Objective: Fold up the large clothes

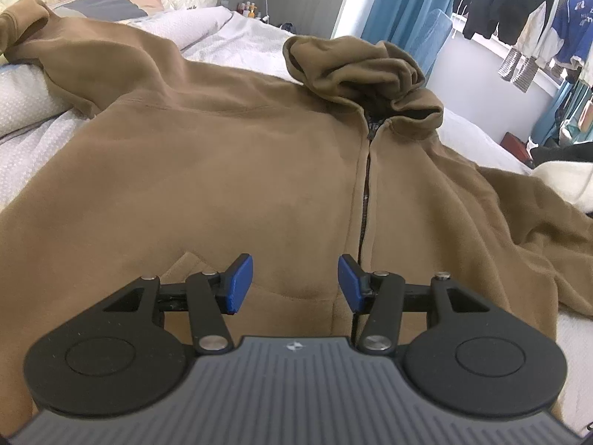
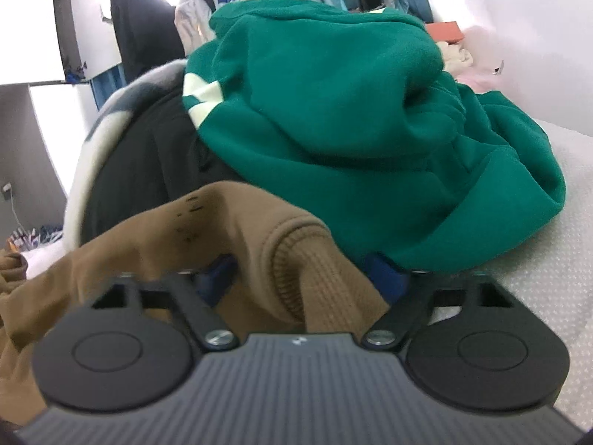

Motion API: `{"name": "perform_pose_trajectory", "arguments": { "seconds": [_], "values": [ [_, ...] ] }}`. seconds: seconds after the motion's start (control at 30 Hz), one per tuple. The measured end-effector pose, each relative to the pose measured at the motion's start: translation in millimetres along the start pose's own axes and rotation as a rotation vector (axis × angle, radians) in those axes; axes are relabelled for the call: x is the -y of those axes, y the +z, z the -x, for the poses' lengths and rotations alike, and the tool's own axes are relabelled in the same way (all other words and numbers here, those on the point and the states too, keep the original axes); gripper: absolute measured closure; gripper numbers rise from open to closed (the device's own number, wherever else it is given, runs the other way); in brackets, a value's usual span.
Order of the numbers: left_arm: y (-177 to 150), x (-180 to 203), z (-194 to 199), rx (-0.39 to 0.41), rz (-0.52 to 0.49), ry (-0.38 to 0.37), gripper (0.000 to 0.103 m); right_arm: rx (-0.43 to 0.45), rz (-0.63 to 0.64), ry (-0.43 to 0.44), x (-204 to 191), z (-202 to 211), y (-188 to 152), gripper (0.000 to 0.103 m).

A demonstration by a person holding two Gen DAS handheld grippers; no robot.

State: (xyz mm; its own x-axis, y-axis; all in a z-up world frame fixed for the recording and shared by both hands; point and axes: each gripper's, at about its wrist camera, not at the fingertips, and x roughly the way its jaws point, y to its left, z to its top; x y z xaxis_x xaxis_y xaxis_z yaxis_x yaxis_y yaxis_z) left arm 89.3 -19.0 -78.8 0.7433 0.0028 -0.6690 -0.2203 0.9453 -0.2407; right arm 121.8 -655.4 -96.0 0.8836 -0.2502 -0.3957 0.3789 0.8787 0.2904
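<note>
Over the brown zip hoodie (image 1: 237, 170) on the bed (image 1: 229, 37), the left gripper (image 1: 295, 283) hovers, fingers apart. The right gripper (image 2: 304, 278) straddles the hoodie's ribbed cuff (image 2: 315, 278), fingers spread, beside a green sweatshirt (image 2: 352, 129).

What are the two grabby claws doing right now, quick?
Left gripper: open, holding nothing, above the brown hoodie.
Right gripper: the brown hoodie's ribbed cuff lies between its fingers; a firm pinch cannot be told.

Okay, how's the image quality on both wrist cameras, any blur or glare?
Left wrist: sharp, evenly lit brown hoodie, fisheye bending at the edges, bright window glare top right. Right wrist: soft and blurred up close on the brown cuff and green sweatshirt, with blown-out backlight top left.
</note>
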Motion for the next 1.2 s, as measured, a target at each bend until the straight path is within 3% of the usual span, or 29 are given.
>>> {"name": "perform_pose_trajectory", "arguments": {
  "seconds": [0.03, 0.13, 0.3, 0.43, 0.53, 0.7, 1.07, 1.2],
  "values": [
    [1.2, 0.8, 1.7, 0.004, -0.003, -0.002, 0.046, -0.014, -0.001, 0.001, -1.0, 4.6, 2.0, 0.056],
    [3.4, 0.8, 8.2, 0.013, -0.004, -0.008, 0.046, -0.052, 0.027, 0.000, -11.2, 21.8, 15.3, 0.080],
    [4.6, -4.6, 17.9, 0.009, -0.003, -0.030, 0.046, -0.048, 0.076, 0.077, -41.2, 71.5, 51.7, 0.082],
    [7.3, -10.2, 28.0, 0.019, -0.022, -0.049, 0.046, -0.096, 0.036, 0.143, -71.5, 116.4, 92.6, 0.082],
    [8.5, -18.0, 34.6, 0.024, -0.028, -0.066, 0.046, -0.219, 0.030, 0.220, -107.6, 137.3, 117.5, 0.082],
    [9.7, -37.6, 44.1, 0.034, 0.016, -0.087, 0.046, -0.374, -0.022, 0.324, -182.8, 170.2, 130.2, 0.082],
    [24.0, -77.6, 81.5, 0.124, 0.152, -0.177, 0.046, -0.277, -0.040, 0.568, -378.2, 256.5, 170.7, 0.082],
    [34.2, -101.6, 93.2, 0.163, 0.231, -0.197, 0.046, -0.268, 0.026, 0.659, -460.6, 277.7, 156.4, 0.082]
  ]
}}
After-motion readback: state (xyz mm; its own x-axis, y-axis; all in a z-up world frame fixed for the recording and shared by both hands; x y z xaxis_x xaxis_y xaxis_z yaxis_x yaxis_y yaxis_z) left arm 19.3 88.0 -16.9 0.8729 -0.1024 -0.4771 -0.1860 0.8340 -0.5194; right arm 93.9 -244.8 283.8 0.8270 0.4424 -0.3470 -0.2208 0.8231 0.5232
